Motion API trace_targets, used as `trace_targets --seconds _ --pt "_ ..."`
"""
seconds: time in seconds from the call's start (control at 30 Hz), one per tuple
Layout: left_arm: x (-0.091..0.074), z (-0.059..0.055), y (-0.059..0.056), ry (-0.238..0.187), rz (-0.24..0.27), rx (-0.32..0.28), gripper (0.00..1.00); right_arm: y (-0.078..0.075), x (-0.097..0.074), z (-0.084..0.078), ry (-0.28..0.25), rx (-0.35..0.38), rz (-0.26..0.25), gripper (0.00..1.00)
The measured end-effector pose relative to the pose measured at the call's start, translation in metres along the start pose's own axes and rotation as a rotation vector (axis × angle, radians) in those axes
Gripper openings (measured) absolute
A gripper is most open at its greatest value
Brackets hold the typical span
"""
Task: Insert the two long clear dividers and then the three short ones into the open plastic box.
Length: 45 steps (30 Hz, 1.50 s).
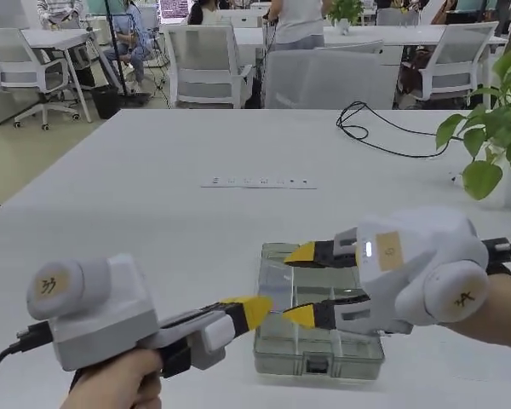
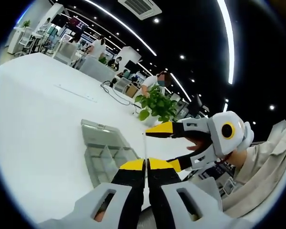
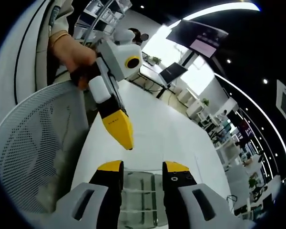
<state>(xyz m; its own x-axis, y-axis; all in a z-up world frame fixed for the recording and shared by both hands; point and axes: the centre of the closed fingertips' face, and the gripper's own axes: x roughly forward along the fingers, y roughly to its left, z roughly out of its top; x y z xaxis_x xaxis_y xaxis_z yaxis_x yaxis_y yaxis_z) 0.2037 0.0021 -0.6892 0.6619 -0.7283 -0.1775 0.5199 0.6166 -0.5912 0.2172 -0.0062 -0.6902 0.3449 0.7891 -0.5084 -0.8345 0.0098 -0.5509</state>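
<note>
your left gripper sits low at the box's left side, yellow-tipped jaws pressed together. in the left gripper view a thin clear plastic divider stands edge-on out of the pinched tips, so it's clamped on that. in the head view the piece is too transparent to trace.

the open clear plastic box lies flat on the white table right in front of you, just past the left tips and under the right gripper. partitions already stand inside it, splitting the near row into small cells. i can't tell the exact count.

your right gripper hovers over the box's right half, pointing left, jaws spread wide with nothing between them. its tips face the left gripper's tips, near but apart.

farther up the table a thin pale strip lies flat, well apart from the box. i can't tell what it is. a green leafy plant stands at the far right edge.
</note>
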Motion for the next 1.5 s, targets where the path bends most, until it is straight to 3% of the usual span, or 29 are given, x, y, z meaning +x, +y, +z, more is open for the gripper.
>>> trace_targets --seconds 0.3,0.43,0.57,0.7,0.77,0.83,0.97,1.13,1.2,1.3,1.5 --pt "-0.002 -0.011 0.011 0.113 0.075 0.278 0.0 0.0 -0.006 0.003 -0.035 0.1 0.016 0.33" --pt "-0.001 -0.011 0.01 0.122 0.065 0.366 0.0 0.002 -0.006 0.002 -0.041 0.133 0.034 0.33" --pt "-0.004 -0.012 0.013 0.18 0.071 0.539 0.0 0.003 -0.007 0.003 -0.045 0.147 0.038 0.33" --pt "-0.004 -0.012 0.015 0.206 0.071 0.622 0.0 0.007 -0.007 0.003 -0.051 0.148 0.059 0.33" --pt "-0.004 -0.015 0.017 0.24 0.066 0.688 0.0 0.009 -0.007 0.003 -0.048 0.145 0.07 0.32" --pt "-0.004 -0.016 0.014 0.244 0.04 0.697 0.0 0.009 -0.006 0.002 -0.044 0.138 0.076 0.32" --pt "-0.005 -0.021 0.015 0.294 0.025 0.835 0.0 0.014 -0.006 0.003 -0.05 0.131 0.099 0.31" --pt "-0.006 -0.027 0.012 0.33 -0.015 0.919 0.0 0.023 -0.005 0.0 -0.05 0.113 0.144 0.29" --pt "-0.007 -0.027 0.011 0.333 -0.029 0.944 0.0 0.027 -0.004 -0.001 -0.048 0.108 0.159 0.28" --pt "-0.01 -0.029 0.002 0.33 -0.096 1.006 0.0 0.036 -0.005 -0.002 -0.061 0.089 0.191 0.23" --pt "-0.011 -0.031 -0.005 0.332 -0.158 1.046 0.0 0.04 -0.006 0.003 -0.095 0.098 0.212 0.17"
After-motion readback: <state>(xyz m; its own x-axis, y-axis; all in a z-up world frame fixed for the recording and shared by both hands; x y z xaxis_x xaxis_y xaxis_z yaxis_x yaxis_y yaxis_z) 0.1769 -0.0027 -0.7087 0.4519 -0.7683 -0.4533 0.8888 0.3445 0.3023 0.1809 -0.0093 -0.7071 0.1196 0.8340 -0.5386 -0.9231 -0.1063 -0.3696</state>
